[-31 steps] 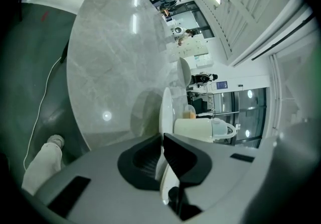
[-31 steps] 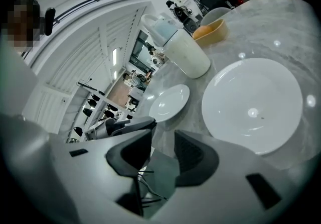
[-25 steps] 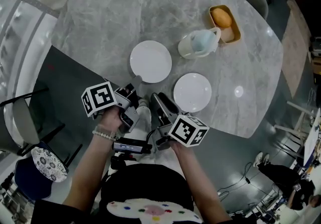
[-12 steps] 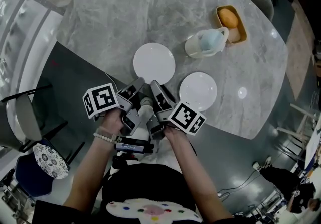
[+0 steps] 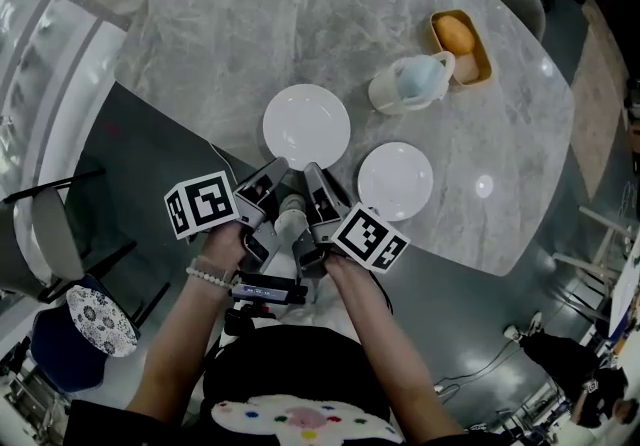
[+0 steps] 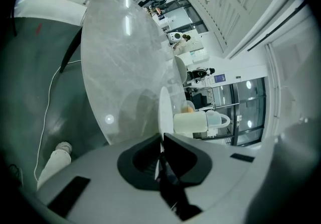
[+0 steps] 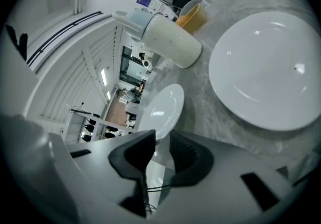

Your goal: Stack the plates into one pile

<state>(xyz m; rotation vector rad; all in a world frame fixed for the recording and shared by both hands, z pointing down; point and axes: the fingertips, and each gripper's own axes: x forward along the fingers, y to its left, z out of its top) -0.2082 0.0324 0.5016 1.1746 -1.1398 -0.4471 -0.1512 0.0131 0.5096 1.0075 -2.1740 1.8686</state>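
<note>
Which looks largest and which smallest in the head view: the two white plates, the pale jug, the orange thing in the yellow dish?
1. The left plate and the right plate: nearly alike, too close to rank.
2. The pale jug.
3. The orange thing, smallest.

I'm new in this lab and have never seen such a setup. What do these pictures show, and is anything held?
A person holds a two-jaw gripper in each hand. The top-down picture comes from a camera on the person's head; the other two cameras ride on the grippers, looking along the jaws. On the marble table are a left plate, a right plate, a pale jug and a yellow tub holding something orange. The left gripper is shut on the left plate's near rim. The right gripper has just been closing its jaws, but they stand apart, that same rim at their mouth.
</note>
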